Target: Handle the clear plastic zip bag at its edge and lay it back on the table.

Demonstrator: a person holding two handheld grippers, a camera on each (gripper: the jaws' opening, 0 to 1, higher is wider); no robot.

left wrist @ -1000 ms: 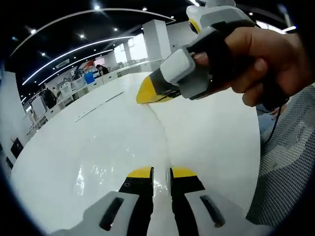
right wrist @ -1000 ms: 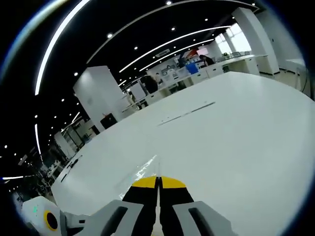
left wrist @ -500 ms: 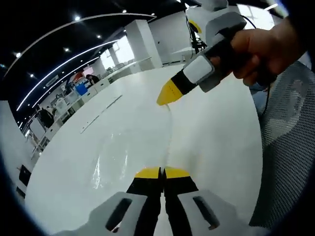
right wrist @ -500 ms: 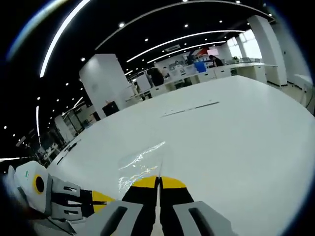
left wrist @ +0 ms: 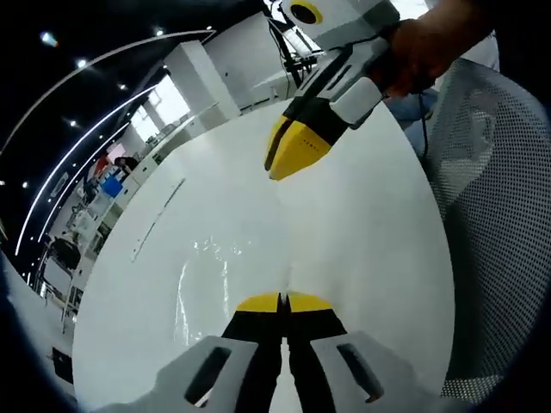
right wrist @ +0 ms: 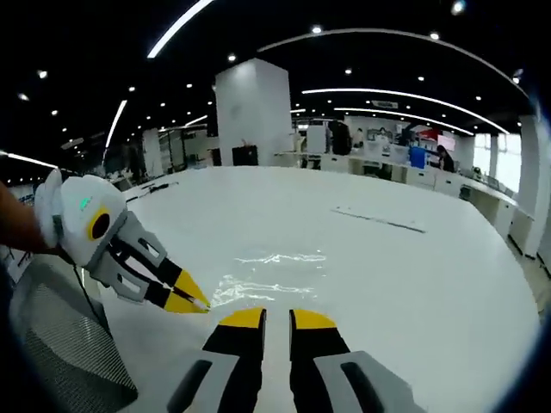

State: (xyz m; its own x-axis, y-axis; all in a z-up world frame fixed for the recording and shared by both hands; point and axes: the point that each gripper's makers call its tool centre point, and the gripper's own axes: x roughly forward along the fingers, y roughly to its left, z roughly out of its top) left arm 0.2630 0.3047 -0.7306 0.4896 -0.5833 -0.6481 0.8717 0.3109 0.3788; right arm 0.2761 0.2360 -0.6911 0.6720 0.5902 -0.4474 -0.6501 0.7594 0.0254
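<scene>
No writing can be read anywhere. The clear plastic zip bag (left wrist: 219, 271) lies on the glossy white table (left wrist: 362, 224), its edge clamped in the left tool (left wrist: 281, 301). The right tool (right wrist: 266, 317), jaws slightly apart, sits just beside the bag. Behind stretches an office with ceiling light strips (right wrist: 392, 90) and a mesh chair (left wrist: 491, 198).

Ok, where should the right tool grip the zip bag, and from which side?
Probably the near edge of the zip bag, beside the corner the left tool is shut on. It lies thin and nearly flat on the table, so only the rim can be pinched; the open right tool should slide in low from its own side.
</scene>
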